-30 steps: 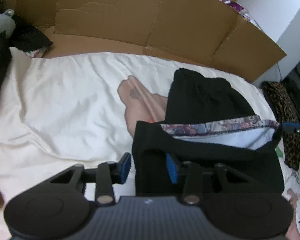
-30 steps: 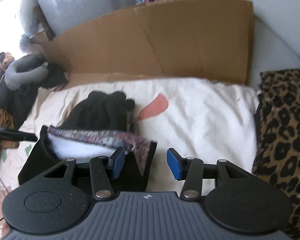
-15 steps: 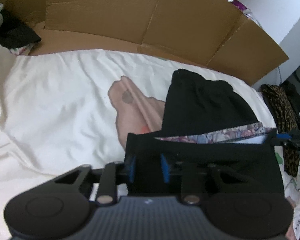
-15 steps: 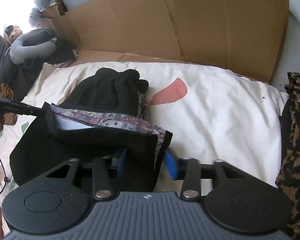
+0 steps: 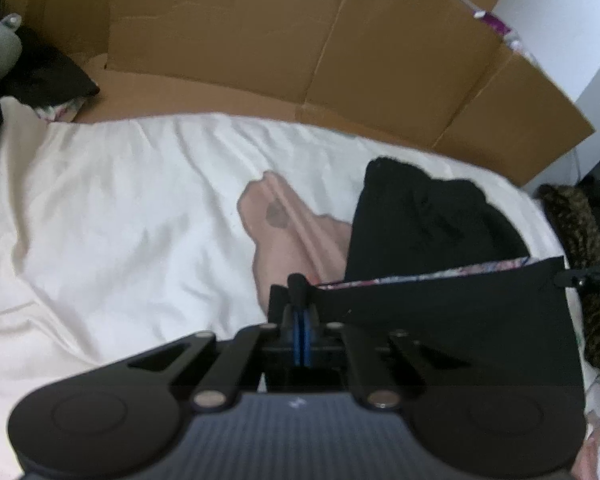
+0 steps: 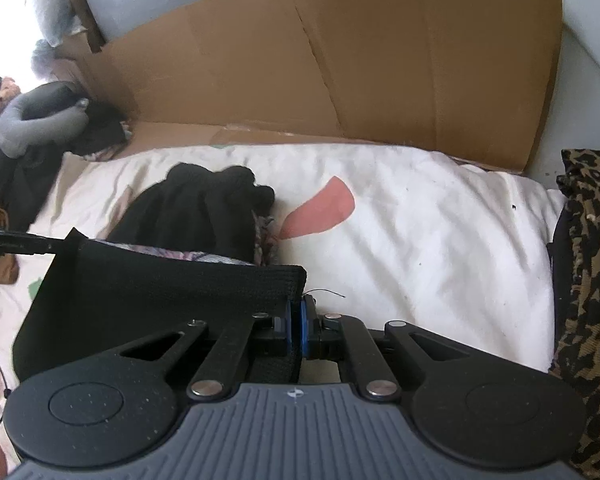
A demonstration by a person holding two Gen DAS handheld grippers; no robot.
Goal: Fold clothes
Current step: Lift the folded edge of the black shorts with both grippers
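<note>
A black garment [image 5: 440, 320] with a floral inner edge [image 5: 460, 273] lies stretched across the white bed sheet [image 5: 120, 200]. My left gripper [image 5: 301, 320] is shut on its left corner, and a fold of black cloth bulges above the blue pads. In the right wrist view the same garment [image 6: 160, 292] spreads to the left. My right gripper [image 6: 296, 322] has its jaws closing tight onto the right corner, with the pads pressing the fabric. Each gripper's tip shows at the far edge of the other's view. A second black garment [image 6: 204, 204] lies bunched behind.
Brown cardboard [image 6: 320, 60] walls the far side of the bed. A leopard-print fabric [image 6: 588, 272] lies along the right edge. A grey plush toy [image 6: 32, 124] and dark clothes sit at the far left. The sheet bears a pink patch [image 6: 320, 210].
Both grippers stood open just short of the black garment. They moved forward and down onto its two near corners and shut on them, pulling its edge taut.
</note>
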